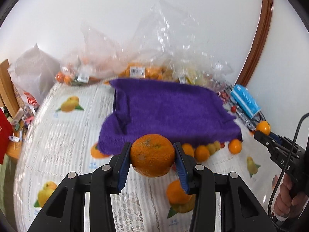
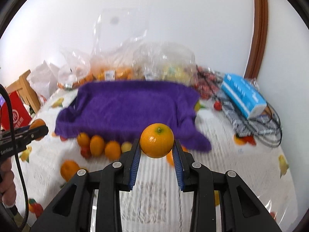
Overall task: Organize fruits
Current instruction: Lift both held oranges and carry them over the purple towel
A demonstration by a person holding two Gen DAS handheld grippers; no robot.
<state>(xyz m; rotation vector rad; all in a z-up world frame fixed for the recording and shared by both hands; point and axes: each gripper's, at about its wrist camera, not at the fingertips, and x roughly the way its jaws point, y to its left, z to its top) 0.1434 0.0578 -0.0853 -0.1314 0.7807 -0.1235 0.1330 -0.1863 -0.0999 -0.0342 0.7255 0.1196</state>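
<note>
The left gripper point(image 1: 153, 155) is closed on a large, rough-skinned orange mandarin point(image 1: 152, 154), held between its blue pads above a white fruit-printed tablecloth point(image 1: 63, 135). The right gripper point(image 2: 156, 150) clamps a smaller, smooth round orange point(image 2: 156, 140) (green stem dimple facing up). Beyond both lies a fuzzy purple towel point(image 1: 170, 112), draped over something hidden. A row of small oranges point(image 2: 100, 146) sits along its near edge. Clear plastic fruit bags point(image 1: 139, 65) are heaped behind, near the wall.
</note>
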